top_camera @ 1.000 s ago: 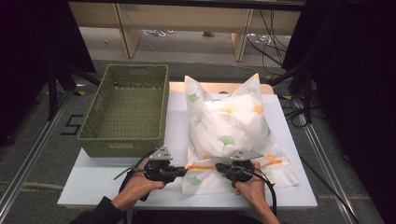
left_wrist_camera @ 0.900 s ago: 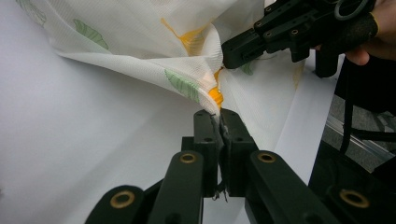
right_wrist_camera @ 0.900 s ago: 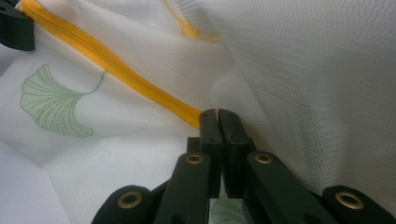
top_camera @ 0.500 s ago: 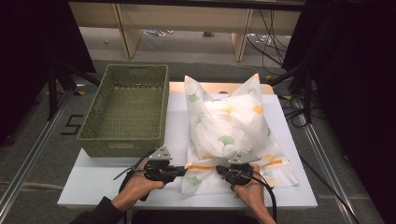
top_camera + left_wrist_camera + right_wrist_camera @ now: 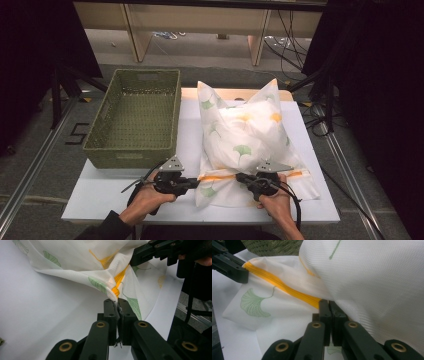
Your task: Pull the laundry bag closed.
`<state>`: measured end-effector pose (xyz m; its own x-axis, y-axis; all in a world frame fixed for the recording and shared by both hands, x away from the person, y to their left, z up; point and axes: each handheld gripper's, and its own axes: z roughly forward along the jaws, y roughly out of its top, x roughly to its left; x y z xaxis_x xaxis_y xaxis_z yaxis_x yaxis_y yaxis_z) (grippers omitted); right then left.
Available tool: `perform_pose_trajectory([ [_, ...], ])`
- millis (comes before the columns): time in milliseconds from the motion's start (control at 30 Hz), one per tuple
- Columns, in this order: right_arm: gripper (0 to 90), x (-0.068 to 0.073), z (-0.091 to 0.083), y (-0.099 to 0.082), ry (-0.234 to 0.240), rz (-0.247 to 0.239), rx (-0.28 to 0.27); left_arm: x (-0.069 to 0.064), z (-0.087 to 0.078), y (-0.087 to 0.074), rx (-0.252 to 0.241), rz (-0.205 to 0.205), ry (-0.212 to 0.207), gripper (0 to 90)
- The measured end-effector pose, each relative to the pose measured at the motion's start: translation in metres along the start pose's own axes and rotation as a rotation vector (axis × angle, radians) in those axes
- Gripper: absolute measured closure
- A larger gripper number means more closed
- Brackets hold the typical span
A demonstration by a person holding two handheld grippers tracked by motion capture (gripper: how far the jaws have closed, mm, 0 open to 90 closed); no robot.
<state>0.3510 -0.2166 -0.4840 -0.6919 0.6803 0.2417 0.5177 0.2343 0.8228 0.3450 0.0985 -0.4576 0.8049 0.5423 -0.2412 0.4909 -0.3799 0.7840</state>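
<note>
Pillowcase opening held at both ends

Left gripper (image 5: pixel 192 183) and right gripper (image 5: pixel 243 178), both clamped on the orange hem (image 5: pixel 216 177) of the pillowcase (image 5: pixel 240 145) beside the wicker basket (image 5: pixel 135 117); keep tension even, pulling level toward the table's (image 5: pixel 100 195) near edge.

Pillowcase (image 5: pixel 243 145) – matt ribbed cloth; basket (image 5: pixel 136 116) – rough woven wicker.

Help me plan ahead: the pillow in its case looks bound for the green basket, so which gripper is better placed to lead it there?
Left, probably. The left gripper grips the pillowcase at its orange band on the side nearest the basket; the right gripper grips the band farther from it.
</note>
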Motion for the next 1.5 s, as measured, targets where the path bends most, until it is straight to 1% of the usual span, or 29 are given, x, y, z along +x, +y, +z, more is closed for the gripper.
perform_pose_trajectory([
  [33, 90.0, -0.001, 0.000, 0.000, -0.011, -0.039, 0.004, 0.000, 0.000, 0.000, 0.000, -0.003, -0.003, 85.8],
  [67, 90.0, 0.000, -0.002, 0.000, -0.022, -0.020, 0.018, 0.000, 0.000, 0.000, -0.006, -0.011, -0.004, 85.8],
  [200, 90.0, 0.000, -0.002, 0.000, 0.004, -0.024, 0.023, -0.001, 0.000, 0.000, 0.006, 0.014, 0.014, 86.2],
  [233, 90.0, 0.003, -0.004, 0.000, -0.020, -0.021, 0.050, -0.002, 0.000, 0.000, 0.009, 0.000, 0.018, 86.2],
  [300, 90.0, 0.004, -0.004, -0.002, -0.020, -0.021, 0.040, -0.001, 0.000, 0.000, 0.005, 0.003, 0.013, 86.2],
  [367, 90.0, 0.003, -0.005, -0.001, -0.014, -0.051, 0.052, -0.002, -0.001, 0.000, 0.010, 0.012, 0.012, 86.2],
  [400, 90.0, 0.005, -0.006, -0.002, -0.015, -0.040, 0.057, -0.001, -0.001, 0.000, 0.013, 0.027, 0.014, 86.3],
  [467, 90.0, 0.005, -0.009, -0.002, -0.044, -0.055, 0.049, -0.001, -0.001, 0.000, 0.005, 0.012, 0.007, 86.3],
  [533, 90.0, 0.004, -0.010, -0.003, -0.057, -0.052, 0.044, -0.001, -0.001, -0.001, 0.006, 0.002, 0.009, 86.4],
  [567, 90.0, 0.003, -0.008, -0.003, -0.035, -0.050, 0.034, -0.001, -0.001, -0.001, 0.008, 0.007, 0.011, 86.4],
  [633, 90.0, 0.002, -0.009, -0.005, -0.041, -0.051, 0.039, -0.001, -0.001, 0.000, 0.008, 0.030, 0.014, 86.4],
  [667, 90.0, 0.003, -0.011, -0.004, -0.058, -0.046, 0.058, -0.001, -0.001, -0.001, 0.006, 0.018, 0.013, 86.4],
  [700, 90.0, 0.002, -0.010, -0.005, -0.047, -0.038, 0.040, -0.001, -0.002, -0.001, 0.015, 0.014, 0.031, 86.4],
  [733, 90.0, 0.002, -0.013, -0.006, -0.064, -0.036, 0.044, -0.002, -0.002, -0.001, 0.006, 0.005, 0.024, 86.4],
  [800, 90.0, 0.001, -0.017, -0.007, -0.067, -0.035, 0.055, -0.001, -0.002, -0.001, 0.006, 0.026, 0.022, 86.4],
  [833, 90.0, 0.000, -0.020, -0.008, -0.080, -0.042, 0.056, -0.002, -0.002, -0.001, 0.010, 0.012, 0.029, 86.4],
  [867, 90.0, -0.001, -0.020, -0.009, -0.067, -0.047, 0.041, -0.002, -0.002, -0.001, 0.009, 0.008, 0.026, 86.4],
  [900, 90.0, 0.000, -0.023, -0.009, -0.083, -0.030, 0.065, -0.002, -0.002, -0.002, 0.008, 0.006, 0.026, 86.4],
  [967, 90.0, -0.001, -0.026, -0.011, -0.091, -0.040, 0.061, -0.001, -0.002, -0.001, 0.003, 0.028, 0.018, 86.4],
  [1000, 90.0, 0.001, -0.029, -0.012, -0.105, -0.021, 0.072, -0.003, -0.001, -0.001, -0.003, -0.004, 0.025, 86.4],
  [1067, 90.0, -0.002, -0.031, -0.014, -0.133, -0.054, 0.056, 0.000, -0.003, -0.001, 0.017, 0.039, 0.032, 86.4],
  [1100, 90.0, -0.003, -0.031, -0.015, -0.124, -0.047, 0.058, 0.000, -0.003, -0.001, 0.019, 0.040, 0.034, 86.4],
  [1133, 90.0, -0.003, -0.032, -0.016, -0.128, -0.042, 0.062, -0.001, -0.003, -0.002, 0.017, 0.019, 0.035, 86.4],
  [1200, 90.0, -0.003, -0.034, -0.017, -0.143, -0.052, 0.058, 0.000, -0.004, -0.001, 0.014, 0.038, 0.032, 86.4],
  [1333, 90.0, -0.004, -0.040, -0.020, -0.143, -0.035, 0.061, 0.000, -0.003, -0.003, 0.010, 0.026, 0.027, 86.4],
  [1400, 90.0, -0.004, -0.044, -0.021, -0.169, -0.059, 0.063, 0.000, -0.004, -0.002, 0.017, 0.036, 0.031, 86.4],
  [1433, 90.0, -0.004, -0.044, -0.022, -0.161, -0.059, 0.066, -0.001, -0.003, -0.003, 0.001, 0.019, 0.020, 86.4],
  [1467, 90.0, -0.002, -0.046, -0.023, -0.163, -0.028, 0.073, -0.001, -0.003, -0.003, -0.002, 0.020, 0.023, 86.4],
  [1500, 90.0, -0.004, -0.047, -0.023, -0.168, -0.052, 0.062, -0.002, -0.004, -0.003, 0.003, 0.022, 0.028, 86.4],
])
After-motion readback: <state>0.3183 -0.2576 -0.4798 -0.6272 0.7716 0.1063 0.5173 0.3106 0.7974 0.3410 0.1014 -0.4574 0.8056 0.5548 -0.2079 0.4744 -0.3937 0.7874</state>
